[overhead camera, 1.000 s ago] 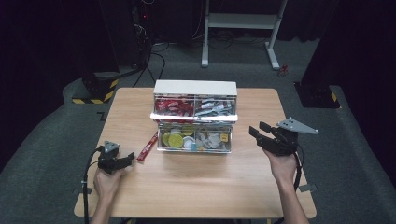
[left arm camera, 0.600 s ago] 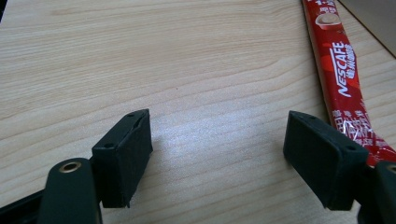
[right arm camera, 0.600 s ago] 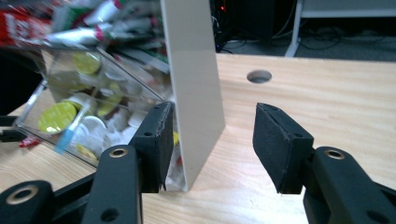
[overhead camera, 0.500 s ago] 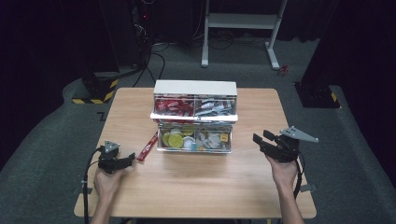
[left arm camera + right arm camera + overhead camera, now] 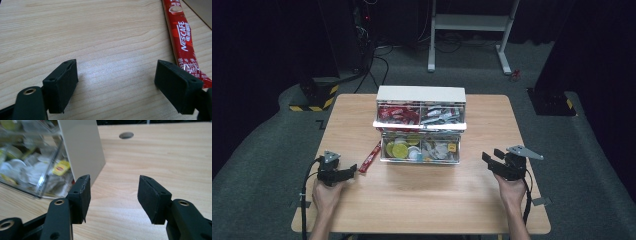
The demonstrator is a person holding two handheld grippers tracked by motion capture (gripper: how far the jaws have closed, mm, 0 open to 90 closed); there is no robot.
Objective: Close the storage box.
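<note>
A white two-tier organiser box (image 5: 421,93) stands mid-table, its clear drawers holding red sachets on top and round pods and tea bags below (image 5: 30,167). A red Nescafe stick sachet (image 5: 370,156) (image 5: 183,42) lies on the table left of the box. My left gripper (image 5: 347,172) (image 5: 121,86) rests low near the table's left front, open, the sachet just beyond its right jaw. My right gripper (image 5: 491,159) (image 5: 113,197) hovers at the right front, open and empty, pointing towards the box's right side wall (image 5: 83,150).
The wooden table (image 5: 422,210) has bare wood in front of the box and a round cable hole (image 5: 126,135) in it. Beyond the table are a dark floor, a white stand (image 5: 472,22) and black equipment with yellow-black striped bases (image 5: 312,97).
My right gripper has dropped lower and drawn back towards the table's front right. The left gripper has stayed where it was.
</note>
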